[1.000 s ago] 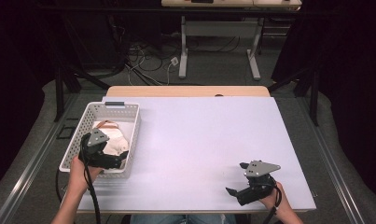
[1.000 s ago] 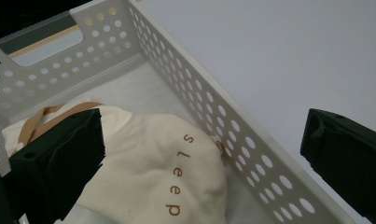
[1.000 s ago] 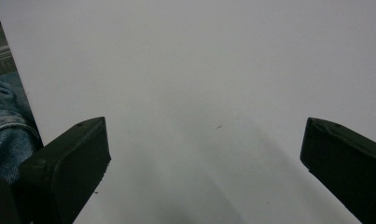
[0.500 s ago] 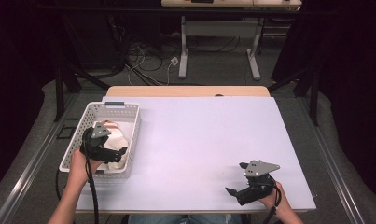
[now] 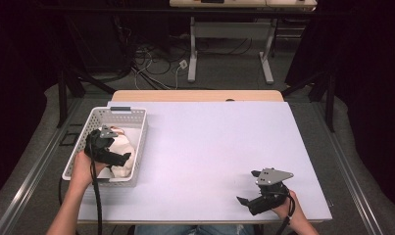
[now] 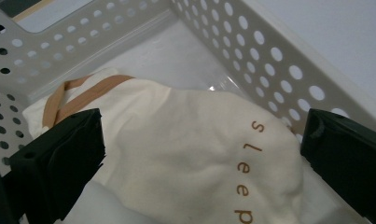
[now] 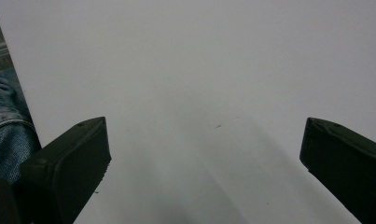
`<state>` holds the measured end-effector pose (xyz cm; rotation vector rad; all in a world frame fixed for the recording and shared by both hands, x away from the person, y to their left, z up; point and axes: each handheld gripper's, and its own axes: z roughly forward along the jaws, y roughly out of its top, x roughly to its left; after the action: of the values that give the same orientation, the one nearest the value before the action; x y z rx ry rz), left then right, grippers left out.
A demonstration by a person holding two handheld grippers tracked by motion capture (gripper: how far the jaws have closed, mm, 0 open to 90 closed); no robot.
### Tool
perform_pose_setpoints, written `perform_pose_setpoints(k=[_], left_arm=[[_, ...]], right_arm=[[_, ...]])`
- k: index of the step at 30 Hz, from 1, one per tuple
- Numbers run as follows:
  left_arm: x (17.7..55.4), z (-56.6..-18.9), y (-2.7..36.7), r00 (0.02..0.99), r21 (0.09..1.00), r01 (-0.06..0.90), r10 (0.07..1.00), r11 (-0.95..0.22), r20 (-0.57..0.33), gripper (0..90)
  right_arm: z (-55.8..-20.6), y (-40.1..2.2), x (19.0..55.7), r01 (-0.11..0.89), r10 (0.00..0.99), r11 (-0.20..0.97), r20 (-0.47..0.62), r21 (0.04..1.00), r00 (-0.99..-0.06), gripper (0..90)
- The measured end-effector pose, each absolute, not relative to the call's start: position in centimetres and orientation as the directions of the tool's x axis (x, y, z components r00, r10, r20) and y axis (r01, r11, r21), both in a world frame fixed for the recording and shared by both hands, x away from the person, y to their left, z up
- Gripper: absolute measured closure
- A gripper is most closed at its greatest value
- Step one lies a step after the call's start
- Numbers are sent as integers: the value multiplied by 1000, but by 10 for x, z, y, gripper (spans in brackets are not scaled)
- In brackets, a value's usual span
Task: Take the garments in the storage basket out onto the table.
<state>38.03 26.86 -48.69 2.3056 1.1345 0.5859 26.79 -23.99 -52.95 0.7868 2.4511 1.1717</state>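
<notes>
A white perforated basket [image 5: 136,142] stands at the left of the table and holds a cream cloth [image 5: 122,149] with a tan band. In the left gripper view the cloth [image 6: 195,154] carries the printed word "sleep" and lies on the basket [image 6: 269,70] floor. My left gripper [image 5: 122,157] is inside the basket, open, its jaws spread to either side of the cloth just above it [image 6: 202,140]. Near the front right edge of the table my right gripper [image 5: 244,198] rests open, with bare table between its jaws [image 7: 204,140].
The white table top [image 5: 219,142] stretches between the basket and the right gripper. A wooden strip [image 5: 195,95] runs along the table's far edge. Cables and desk legs [image 5: 192,58] stand on the floor beyond. A denim-clad leg [image 7: 6,126] shows past the table's near edge.
My left gripper has moved forward and down from the basket's near wall into the basket, over the cloth. The right gripper has stayed where it was.
</notes>
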Motion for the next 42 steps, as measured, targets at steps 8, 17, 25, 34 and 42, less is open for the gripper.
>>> perform_pose_setpoints(k=[8,17,25,34,42], left_arm=[[390,-489,271,580,551,605,792,-574,189,0],[395,-496,267,637,477,616,753,-627,166,0],[400,-501,262,666,413,619,725,-668,175,0],[409,-514,260,687,327,644,711,-691,149,0],[415,-524,260,692,260,662,706,-703,148,0]], right_arm=[[-530,-240,268,329,594,524,-59,786,-802,16],[-530,-239,267,327,592,531,-65,782,-803,16],[-530,-239,267,325,593,529,-67,784,-802,17],[-530,-239,267,331,594,532,-64,780,-802,17],[-530,-239,267,327,592,532,-67,781,-803,17]])
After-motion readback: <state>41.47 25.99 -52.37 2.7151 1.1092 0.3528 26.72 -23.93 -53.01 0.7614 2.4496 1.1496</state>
